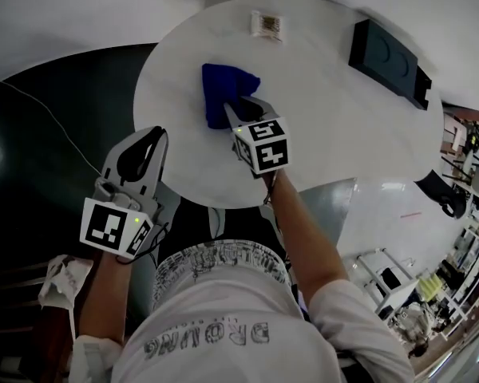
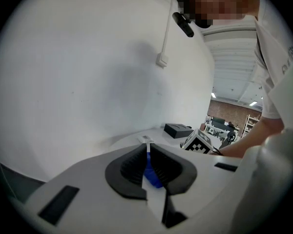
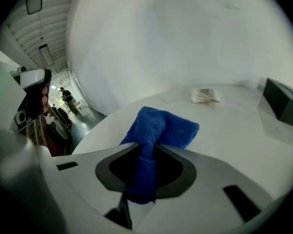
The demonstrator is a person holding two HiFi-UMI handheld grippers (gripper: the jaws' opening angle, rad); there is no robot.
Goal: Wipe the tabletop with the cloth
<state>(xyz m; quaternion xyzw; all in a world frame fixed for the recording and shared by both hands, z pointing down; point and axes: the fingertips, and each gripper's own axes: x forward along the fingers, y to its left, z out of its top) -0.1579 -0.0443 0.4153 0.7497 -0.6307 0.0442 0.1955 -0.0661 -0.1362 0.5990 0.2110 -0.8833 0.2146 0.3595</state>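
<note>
A blue cloth lies bunched on the round white table, left of the table's middle. My right gripper is shut on the near end of the cloth. In the right gripper view a fold of the cloth runs up between the jaws, and the rest rests on the table. My left gripper hangs off the table's near left edge, above the dark floor. Its jaws stand shut with nothing between them. Through the slit between them I see a piece of the blue cloth farther off.
A black box sits at the table's far right. A small white packet lies at the far edge. A white wall rises behind the table. Shelves and gear stand at the right, on the floor beyond the table.
</note>
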